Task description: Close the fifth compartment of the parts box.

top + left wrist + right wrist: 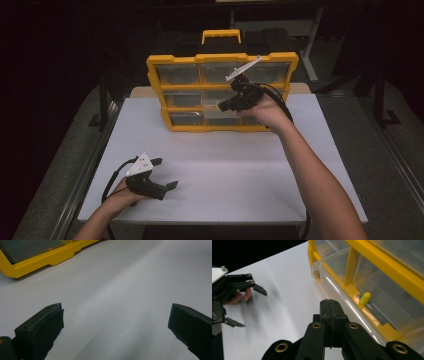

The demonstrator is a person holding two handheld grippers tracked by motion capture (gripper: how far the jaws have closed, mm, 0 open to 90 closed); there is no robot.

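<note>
High view shows our right gripper [226, 105], jaws shut empty, nudging the organizer's [222, 59] clear drawer [342, 293]; our left gripper [166, 173] waits wide nearer us.

Left gripper [167, 173] rests low at the near left, jaws spread wide apart, hand wrapped around its body. Right gripper [223, 106] is raised on an outstretched forearm, jaws pressed together with nothing between them.
</note>
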